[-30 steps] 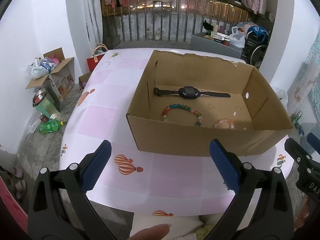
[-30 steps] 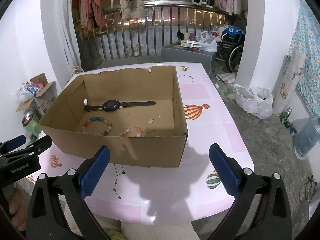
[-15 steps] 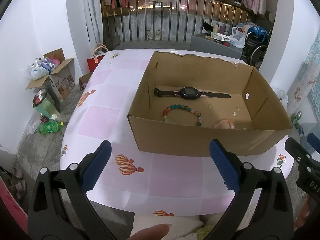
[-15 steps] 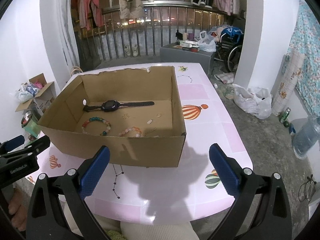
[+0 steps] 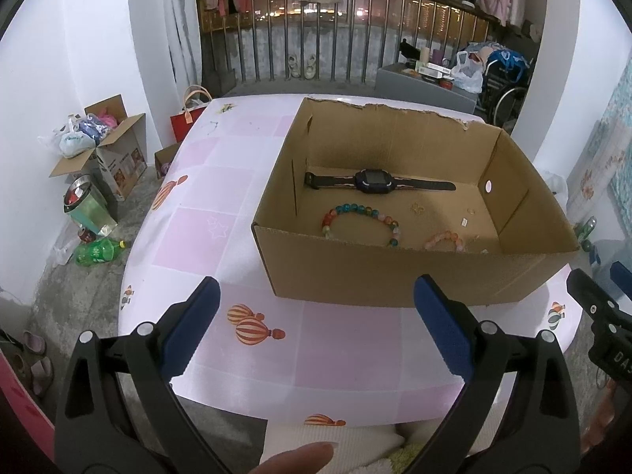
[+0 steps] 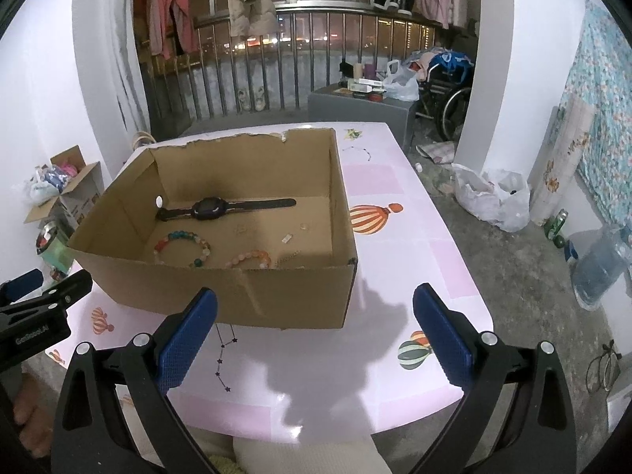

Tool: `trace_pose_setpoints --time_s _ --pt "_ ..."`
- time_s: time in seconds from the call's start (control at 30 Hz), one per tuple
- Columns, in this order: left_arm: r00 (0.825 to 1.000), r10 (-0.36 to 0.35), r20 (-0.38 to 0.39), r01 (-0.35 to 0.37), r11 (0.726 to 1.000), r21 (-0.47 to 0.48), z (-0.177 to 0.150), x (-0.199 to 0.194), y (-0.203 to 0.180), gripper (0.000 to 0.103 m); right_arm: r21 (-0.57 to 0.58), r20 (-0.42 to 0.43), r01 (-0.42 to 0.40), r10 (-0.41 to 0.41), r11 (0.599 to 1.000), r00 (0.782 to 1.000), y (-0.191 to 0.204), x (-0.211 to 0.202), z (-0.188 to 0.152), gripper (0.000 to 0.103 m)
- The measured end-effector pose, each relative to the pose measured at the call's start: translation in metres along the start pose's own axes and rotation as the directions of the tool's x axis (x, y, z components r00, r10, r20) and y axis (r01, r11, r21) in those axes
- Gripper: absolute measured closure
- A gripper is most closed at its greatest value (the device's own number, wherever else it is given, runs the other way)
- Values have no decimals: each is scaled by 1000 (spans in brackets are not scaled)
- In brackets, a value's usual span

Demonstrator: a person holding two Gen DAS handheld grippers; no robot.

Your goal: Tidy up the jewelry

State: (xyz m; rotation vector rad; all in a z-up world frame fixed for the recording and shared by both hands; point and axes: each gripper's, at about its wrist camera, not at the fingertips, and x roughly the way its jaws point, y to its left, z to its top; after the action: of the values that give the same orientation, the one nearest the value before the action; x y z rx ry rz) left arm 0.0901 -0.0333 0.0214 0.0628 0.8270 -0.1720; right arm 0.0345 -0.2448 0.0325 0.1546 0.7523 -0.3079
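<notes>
Our left gripper (image 5: 316,330) and right gripper (image 6: 315,331) hang wide and empty over the table (image 5: 347,355), scarcely shifted in the last second, so nothing has advanced. In the box (image 5: 395,276) lie two bracelets (image 5: 361,219), small bits we can't identify, and farthest the watch (image 5: 375,181); the near wall hides part.

- Cardboard box (image 5: 395,280): plain brown.
- Table (image 5: 205,213): pink-and-white checks, striped orange balloon prints beside the box.
- Watch (image 5: 373,180), at the box's far wall: black.
- Beaded bracelet (image 5: 357,215), in front of the watch: red, green, blue, pink.
- Small bracelet (image 6: 251,257), near the box's front wall: orange-pink.
- Both grippers: black, jaws blue-padded.
</notes>
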Motion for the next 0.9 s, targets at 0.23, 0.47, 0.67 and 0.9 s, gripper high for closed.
trace_pose_setpoints --time_s 0.23,0.47,0.67,0.9 --pt "1000 15 -16 -14 1000 7 2 -1 2 8 0 -6 4 -4 1000 1000 0 -1 2 6" --pt "998 53 -38 -53 998 19 8 -9 9 8 10 -39 12 -11 1000 999 -1 0 4 6" --pt "997 66 -49 -64 997 34 8 -10 11 8 21 -74 22 -21 1000 997 -3 1 4 6" --pt "995 76 -63 -74 996 41 2 -8 14 8 31 -90 55 -52 998 995 -10 -2 1 6"
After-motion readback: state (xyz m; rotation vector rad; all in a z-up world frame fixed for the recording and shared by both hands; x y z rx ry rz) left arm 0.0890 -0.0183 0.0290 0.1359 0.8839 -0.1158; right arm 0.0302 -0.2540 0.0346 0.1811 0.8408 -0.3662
